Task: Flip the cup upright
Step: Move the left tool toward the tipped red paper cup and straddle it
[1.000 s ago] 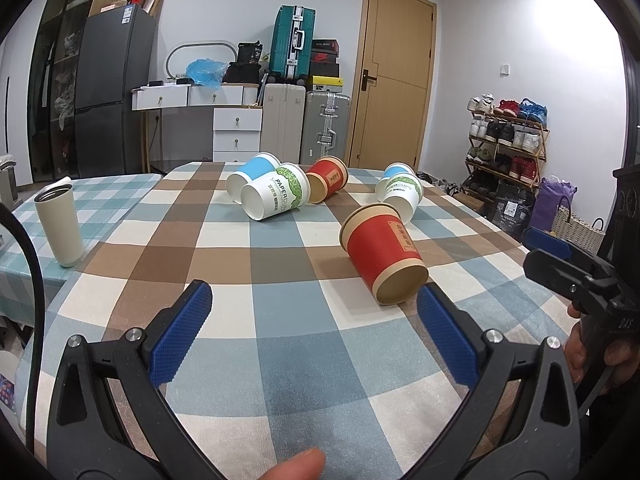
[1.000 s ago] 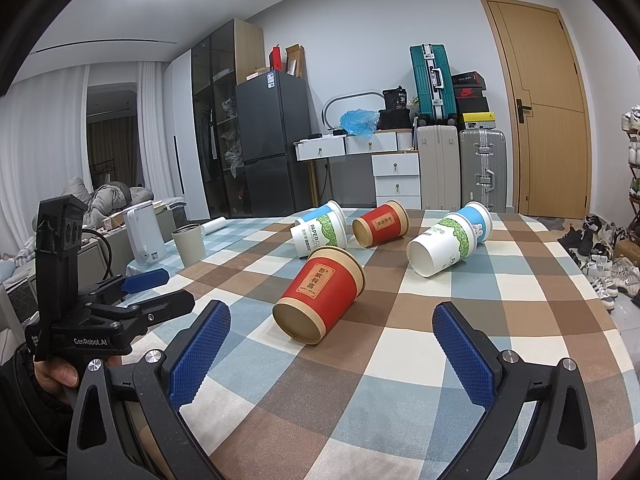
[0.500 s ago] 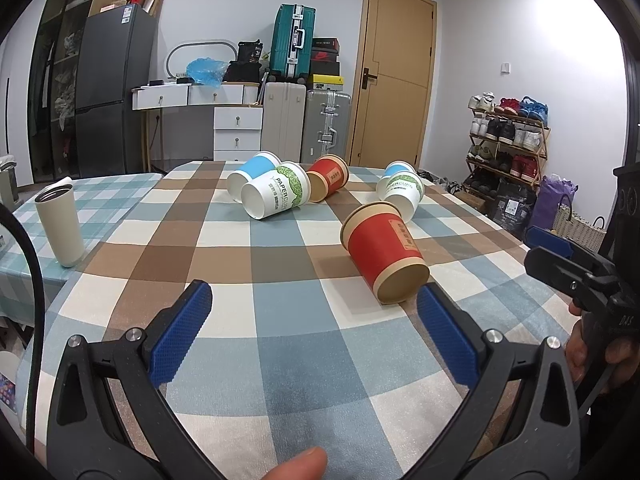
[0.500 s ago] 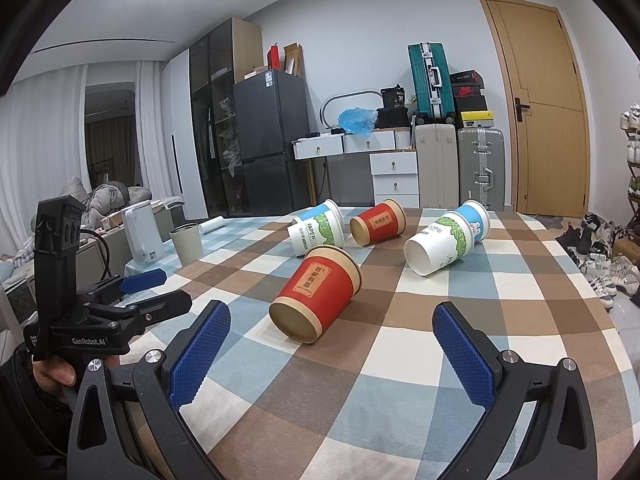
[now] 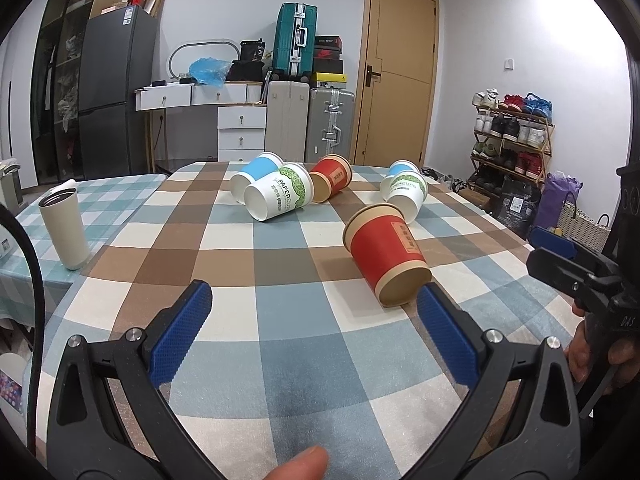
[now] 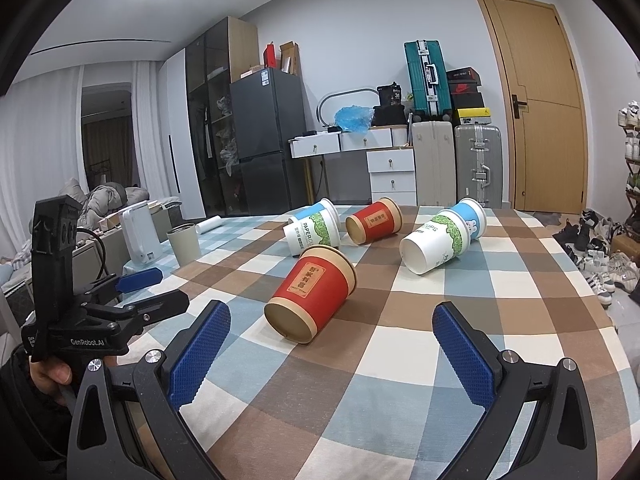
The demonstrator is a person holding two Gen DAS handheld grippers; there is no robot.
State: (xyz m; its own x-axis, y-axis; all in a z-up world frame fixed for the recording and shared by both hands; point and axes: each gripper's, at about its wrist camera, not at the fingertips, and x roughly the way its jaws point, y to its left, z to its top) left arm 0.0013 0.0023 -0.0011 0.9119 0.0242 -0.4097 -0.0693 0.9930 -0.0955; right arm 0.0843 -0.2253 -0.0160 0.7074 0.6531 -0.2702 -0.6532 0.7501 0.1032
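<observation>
A red paper cup (image 5: pixel 386 254) lies on its side on the checked tablecloth (image 5: pixel 280 320), its base toward me; it also shows in the right wrist view (image 6: pixel 314 292). Several more cups lie tipped behind it: a white-green one (image 5: pixel 280 196), a blue one (image 5: pixel 256 172), a second red one (image 5: pixel 332 178) and a white-green and blue pair (image 5: pixel 404 190). My left gripper (image 5: pixel 314 312) is open and empty, just short of the near red cup. My right gripper (image 6: pixel 330 336) is open and empty, with that cup ahead between its fingers.
A cream tumbler (image 5: pixel 66 228) stands upright on the adjoining table at the left, with a white kettle (image 6: pixel 138 236) beside it in the right wrist view. The right table edge drops off toward a shoe rack (image 5: pixel 512 136). Suitcases and drawers stand behind the table.
Both grippers have crept slightly toward the near red cup, which sits a little closer in each view. The jaws stay open and the cups have not moved.
</observation>
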